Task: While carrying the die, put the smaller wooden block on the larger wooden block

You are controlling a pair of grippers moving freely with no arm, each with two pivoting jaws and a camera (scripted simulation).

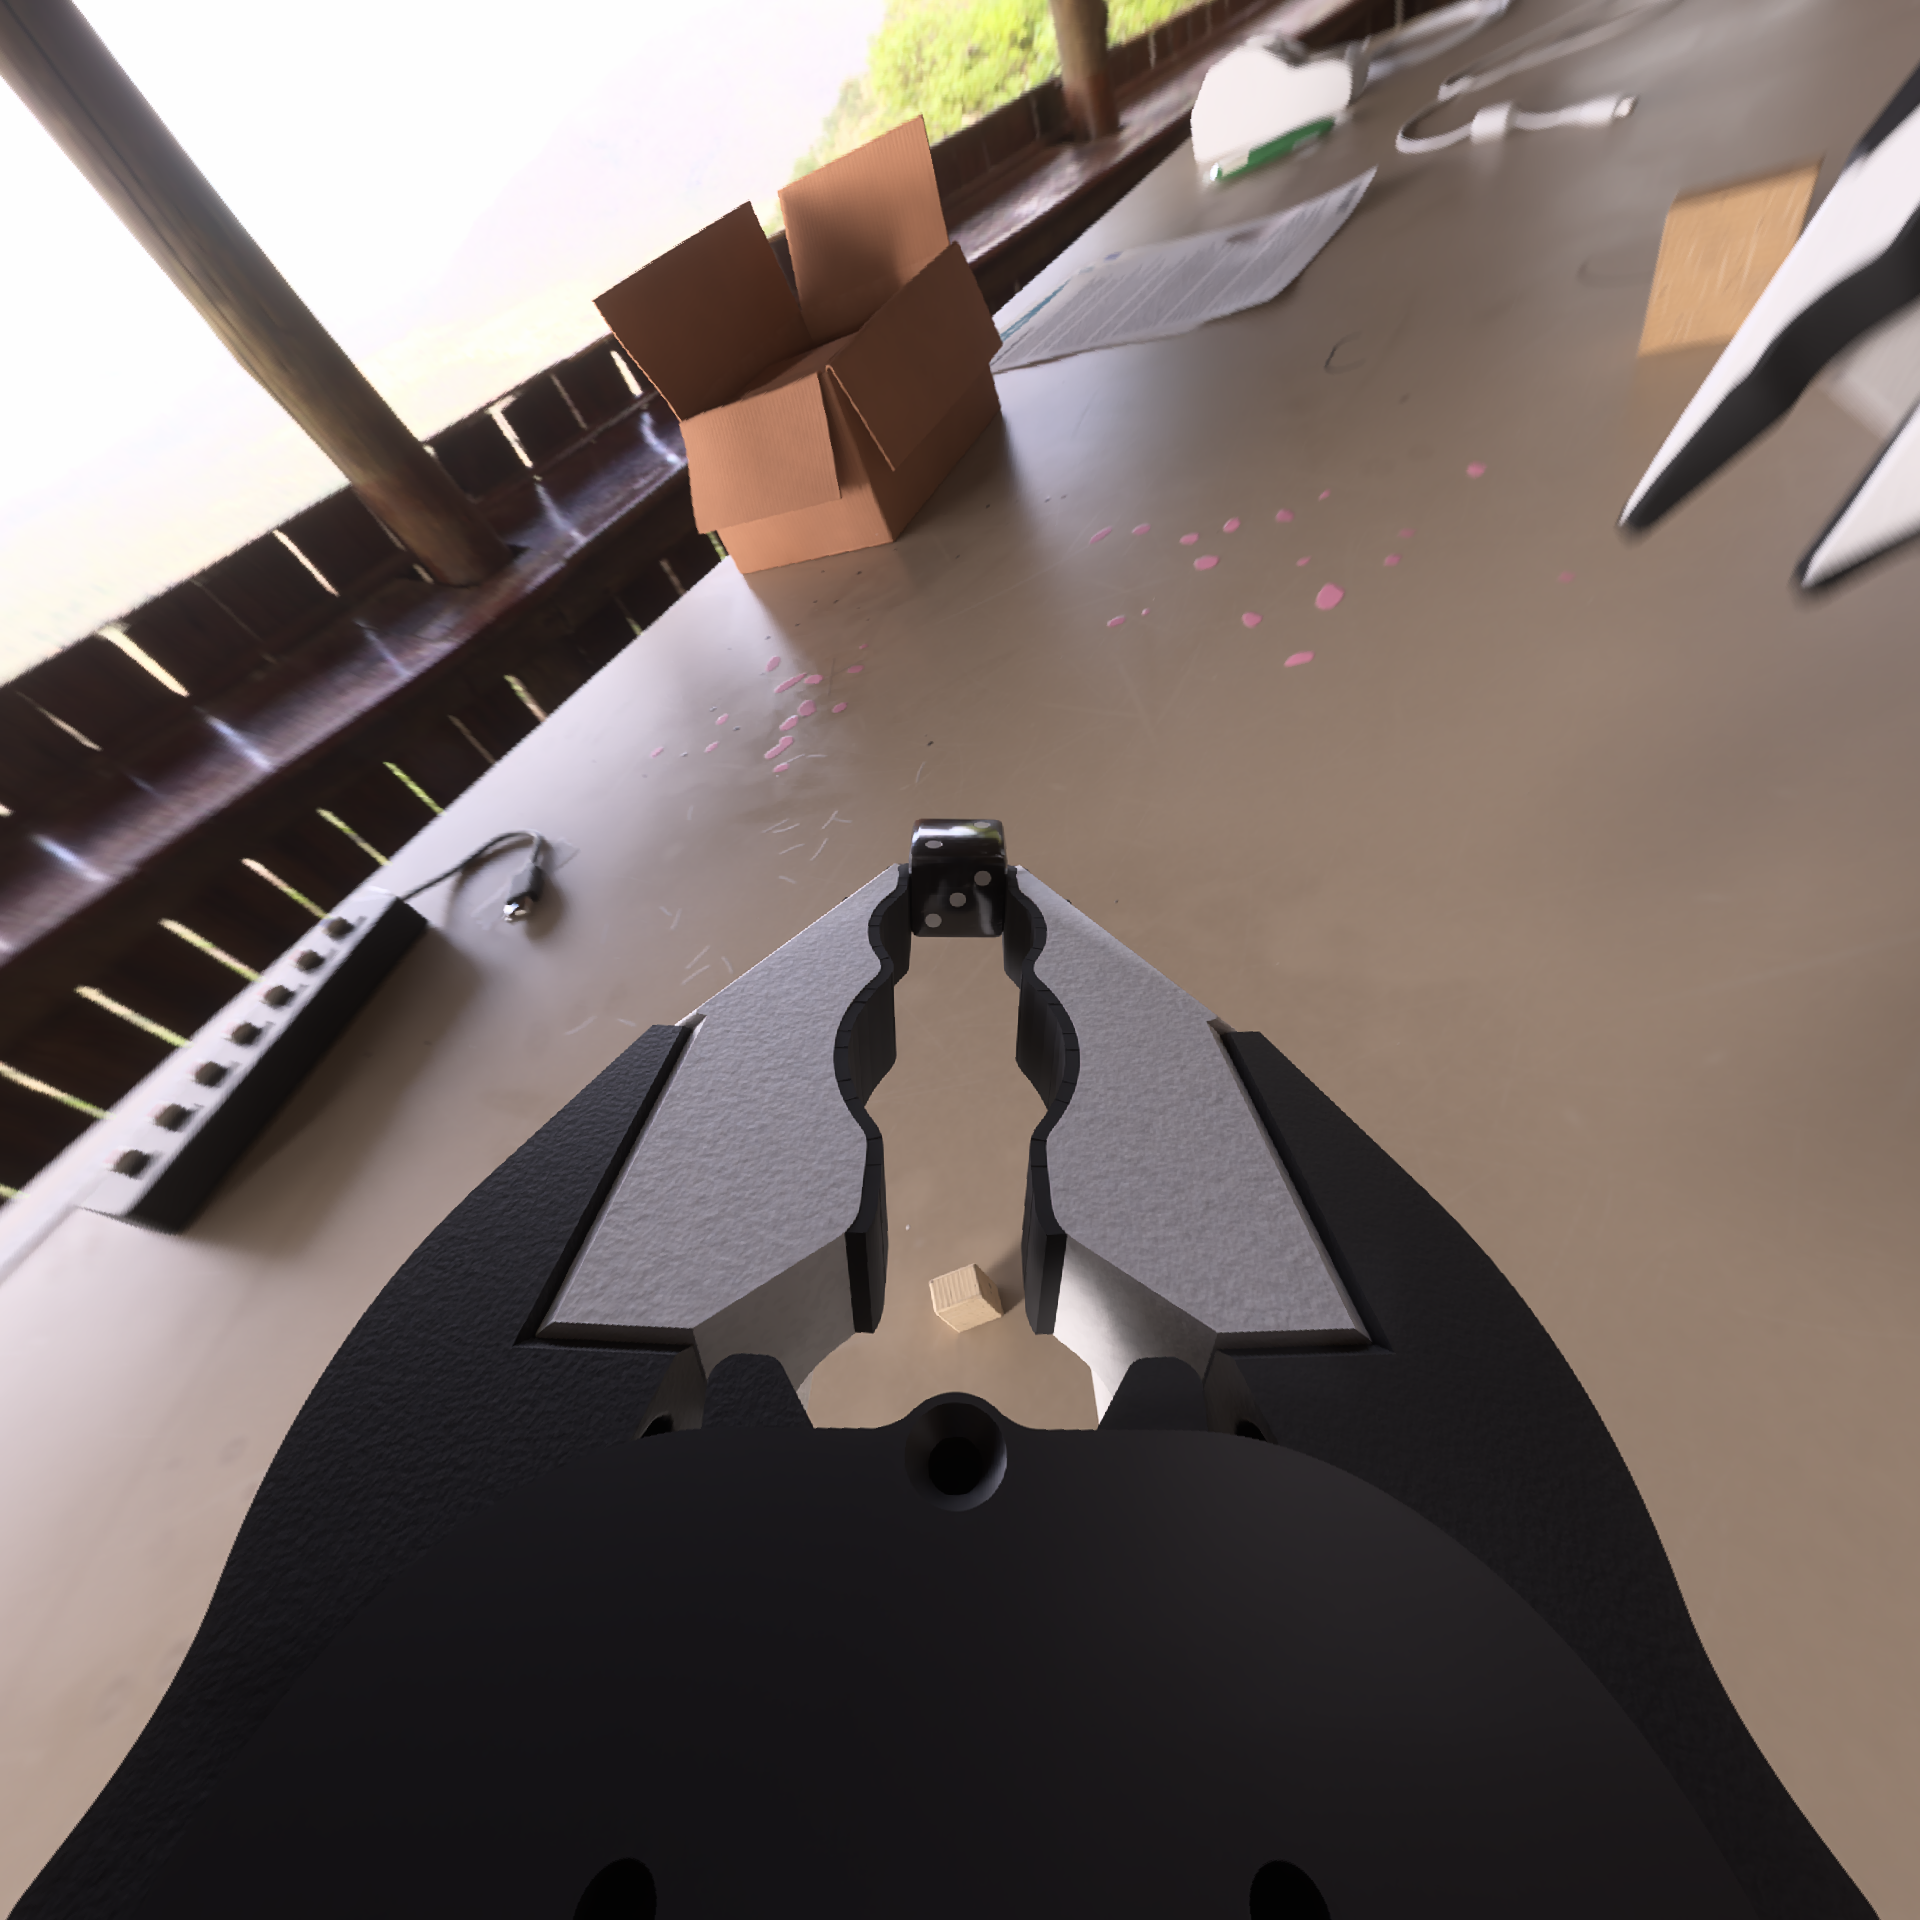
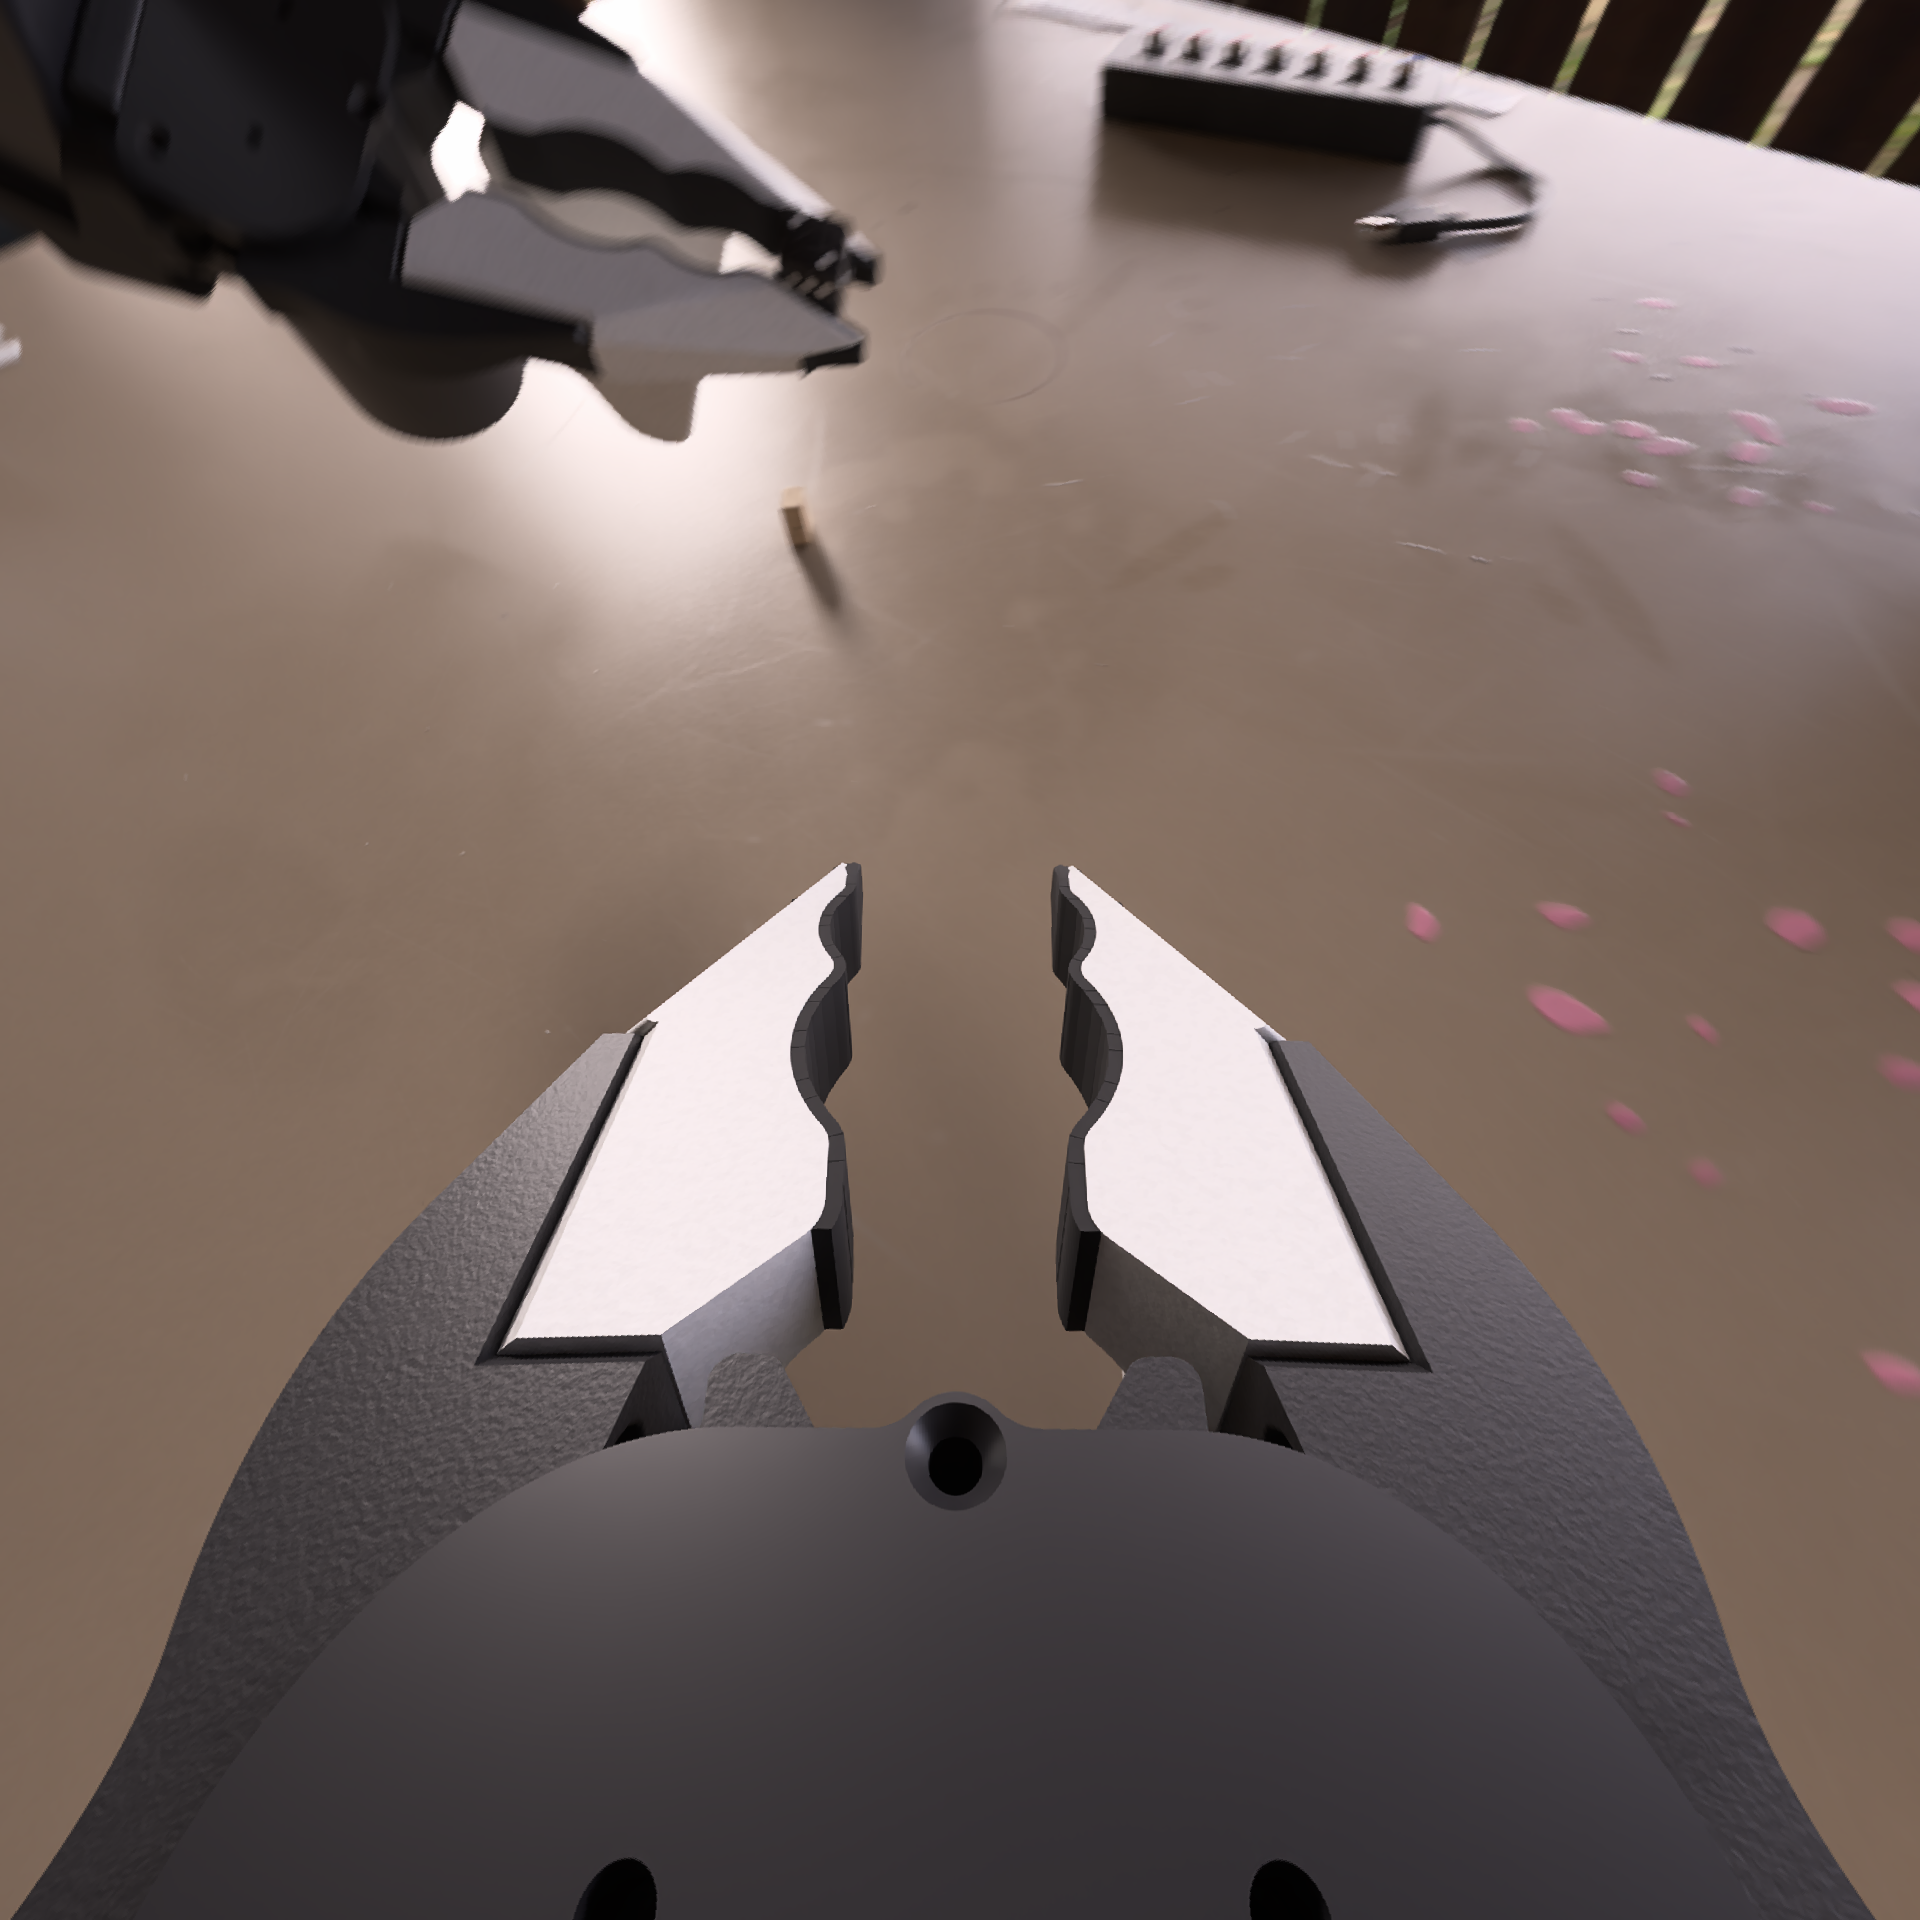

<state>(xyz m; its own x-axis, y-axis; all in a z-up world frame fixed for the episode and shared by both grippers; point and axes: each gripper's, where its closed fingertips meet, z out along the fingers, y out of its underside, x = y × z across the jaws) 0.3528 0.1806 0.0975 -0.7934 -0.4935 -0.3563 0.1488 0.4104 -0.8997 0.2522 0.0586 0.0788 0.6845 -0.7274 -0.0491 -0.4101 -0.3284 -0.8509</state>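
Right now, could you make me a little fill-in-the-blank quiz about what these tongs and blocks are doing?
1. The left tongs are shut on a black ____.
2. The right tongs are open and hold ____.
3. The smaller wooden block rests on the ____, not on the larger wooden block.
4. The cardboard box has its flaps ____.

Missing words: die; nothing; table; open

Beige table [image 1: 1299, 935] flecked with pink spots [image 1: 1328, 596], open cardboard box [image 1: 831, 416] by its far edge, dark slatted railing [image 1: 260, 665] and wooden post [image 1: 270, 312] behind, bright daylight, grass [image 1: 935, 62] beyond
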